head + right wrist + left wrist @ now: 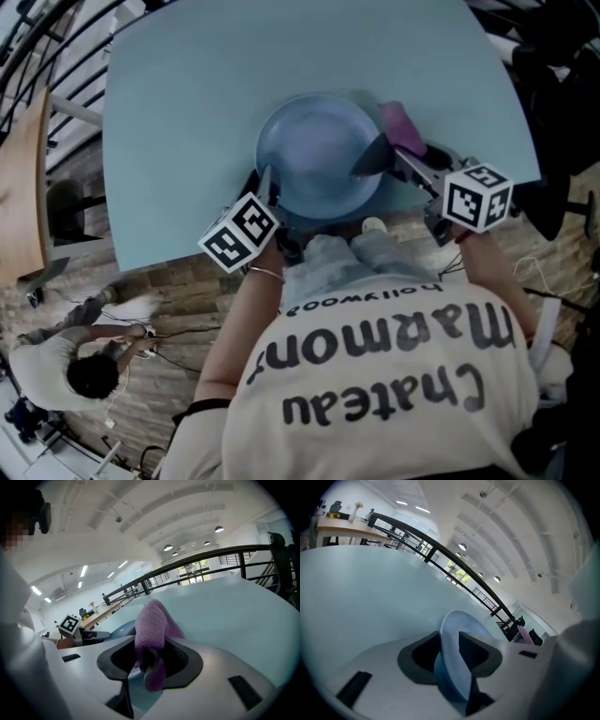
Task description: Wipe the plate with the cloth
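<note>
A pale blue plate (319, 155) lies on the light blue table (187, 112) near its front edge. My left gripper (265, 183) reaches the plate's near left rim. In the left gripper view the plate's rim (457, 653) passes edge-on between the two dark pads of the left gripper (450, 653), which stand apart from it, open. My right gripper (389, 155) sits at the plate's right side, shut on a purple cloth (403, 127). Seen from the right gripper view, the cloth (151, 620) bunches up out of the right gripper (150, 656), above the plate's edge.
A person (75, 366) crouches on the wooden floor at the lower left. A wooden bench top (23, 187) stands left of the table, and dark chairs (553, 56) stand to its right. A black railing (454, 557) runs behind the table.
</note>
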Demonstrator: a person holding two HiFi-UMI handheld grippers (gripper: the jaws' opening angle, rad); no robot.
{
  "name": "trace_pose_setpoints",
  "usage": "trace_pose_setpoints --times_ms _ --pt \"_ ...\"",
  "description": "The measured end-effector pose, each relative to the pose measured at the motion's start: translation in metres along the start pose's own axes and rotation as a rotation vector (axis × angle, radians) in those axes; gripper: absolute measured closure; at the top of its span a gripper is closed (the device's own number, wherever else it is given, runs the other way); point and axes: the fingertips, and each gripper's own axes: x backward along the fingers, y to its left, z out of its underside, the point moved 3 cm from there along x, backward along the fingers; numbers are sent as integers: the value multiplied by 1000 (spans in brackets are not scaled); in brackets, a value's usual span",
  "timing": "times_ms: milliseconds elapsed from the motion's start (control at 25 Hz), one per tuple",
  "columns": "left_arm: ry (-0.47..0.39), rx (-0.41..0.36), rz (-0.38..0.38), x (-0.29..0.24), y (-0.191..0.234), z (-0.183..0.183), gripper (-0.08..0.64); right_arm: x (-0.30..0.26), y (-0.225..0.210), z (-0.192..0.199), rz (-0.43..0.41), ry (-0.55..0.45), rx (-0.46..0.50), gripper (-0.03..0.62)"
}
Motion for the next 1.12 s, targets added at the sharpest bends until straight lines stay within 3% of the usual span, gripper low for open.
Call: trace_pose_setpoints --times_ms 240,440,640,800,840,960,1120 --pt "27 -92 -75 -7 -2 7 440 15 -5 -1 -28 -8 26 436" --pt "-6 -167 -125 -12 -12 5 425 25 -21 -15 -85 -23 27 436" --pt "-138 -96 -179 11 6 0 410 30 -19 -13 -142 -20 18 436" --pt "-311 -98 -186 46 -17 -5 411 43 -33 -26 -204 -78 -9 436" --pt "-342 -96 -186 57 -23 -1 439 47 -36 -28 -221 -90 -22 436" --pt "-373 -83 -163 80 -38 18 534 51 -43 -30 -251 -122 -42 436" --pt "-394 -104 -136 104 -54 32 541 48 -48 -30 -250 -123 -5 439"
